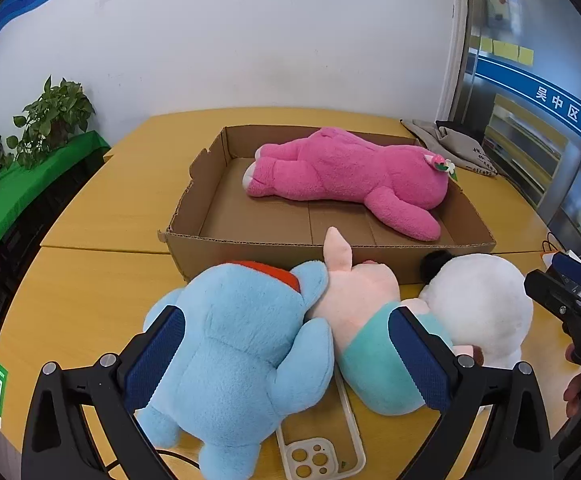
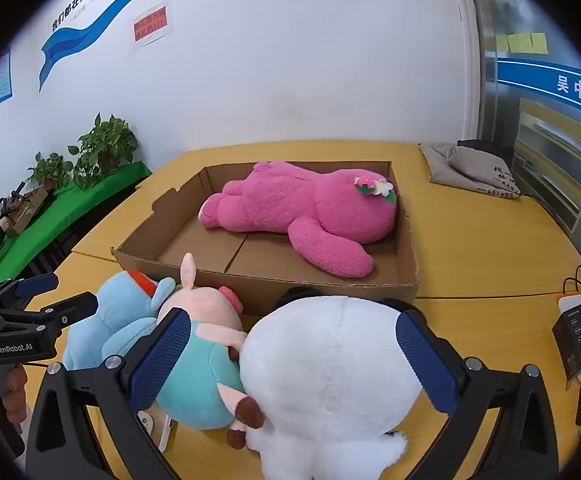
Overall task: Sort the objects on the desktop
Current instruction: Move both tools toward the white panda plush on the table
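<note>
Straddling the blue plush (image 1: 234,352), my left gripper (image 1: 286,356) stands agape; my right gripper (image 2: 294,360), likewise spread, brackets the white plush (image 2: 330,368). Both toys lie before the cardboard tray (image 1: 274,250) holding the pink bear (image 1: 350,176).

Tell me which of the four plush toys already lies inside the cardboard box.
The pink plush bear, alone in the cardboard box. The blue, pig and white toys lie on the table before it.

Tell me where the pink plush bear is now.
The pink plush bear lies inside the cardboard box, beyond three smaller plush toys on the table.
</note>
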`<state>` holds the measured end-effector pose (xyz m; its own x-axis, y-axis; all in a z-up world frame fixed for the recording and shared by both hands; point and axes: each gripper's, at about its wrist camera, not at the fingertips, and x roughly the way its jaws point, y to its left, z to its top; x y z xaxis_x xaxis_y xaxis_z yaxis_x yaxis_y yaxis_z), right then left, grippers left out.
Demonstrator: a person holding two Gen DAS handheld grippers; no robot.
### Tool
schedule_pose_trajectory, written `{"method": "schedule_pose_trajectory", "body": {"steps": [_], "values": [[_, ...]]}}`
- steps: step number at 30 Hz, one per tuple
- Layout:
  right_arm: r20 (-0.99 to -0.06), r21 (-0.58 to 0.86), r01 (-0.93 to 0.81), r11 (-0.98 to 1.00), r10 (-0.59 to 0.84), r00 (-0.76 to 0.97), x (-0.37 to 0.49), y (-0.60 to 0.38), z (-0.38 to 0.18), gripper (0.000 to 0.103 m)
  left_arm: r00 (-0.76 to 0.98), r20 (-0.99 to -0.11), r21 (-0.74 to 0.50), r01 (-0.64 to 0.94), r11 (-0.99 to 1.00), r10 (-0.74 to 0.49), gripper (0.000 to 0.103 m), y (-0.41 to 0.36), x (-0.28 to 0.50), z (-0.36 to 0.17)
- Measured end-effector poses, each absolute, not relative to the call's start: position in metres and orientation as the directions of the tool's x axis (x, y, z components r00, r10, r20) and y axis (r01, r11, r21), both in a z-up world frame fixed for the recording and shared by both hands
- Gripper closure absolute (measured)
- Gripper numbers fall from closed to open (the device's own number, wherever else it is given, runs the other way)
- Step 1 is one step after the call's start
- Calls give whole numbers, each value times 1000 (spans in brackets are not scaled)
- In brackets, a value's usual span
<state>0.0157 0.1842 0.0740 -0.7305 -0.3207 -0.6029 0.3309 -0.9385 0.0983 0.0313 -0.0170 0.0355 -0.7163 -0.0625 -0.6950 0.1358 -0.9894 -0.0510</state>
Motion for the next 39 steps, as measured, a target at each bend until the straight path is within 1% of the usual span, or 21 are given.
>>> {"method": "schedule_pose_trajectory", "body": {"steps": [16,32,39], "values": [[-618,85,315,-945,-298,-727,11,177,71,0,-708,-706,-82,116,-990,-24,0,-22,30,29],[-620,105,302,-947,-300,-725,15,190,66,0,-710,-704,-63,90,-994,-20,0,-2,29,35],[-618,126,283,-951,-298,-728,16,205,62,0,-702,-712,-59,57,-997,2,0,13,24,33]]}}
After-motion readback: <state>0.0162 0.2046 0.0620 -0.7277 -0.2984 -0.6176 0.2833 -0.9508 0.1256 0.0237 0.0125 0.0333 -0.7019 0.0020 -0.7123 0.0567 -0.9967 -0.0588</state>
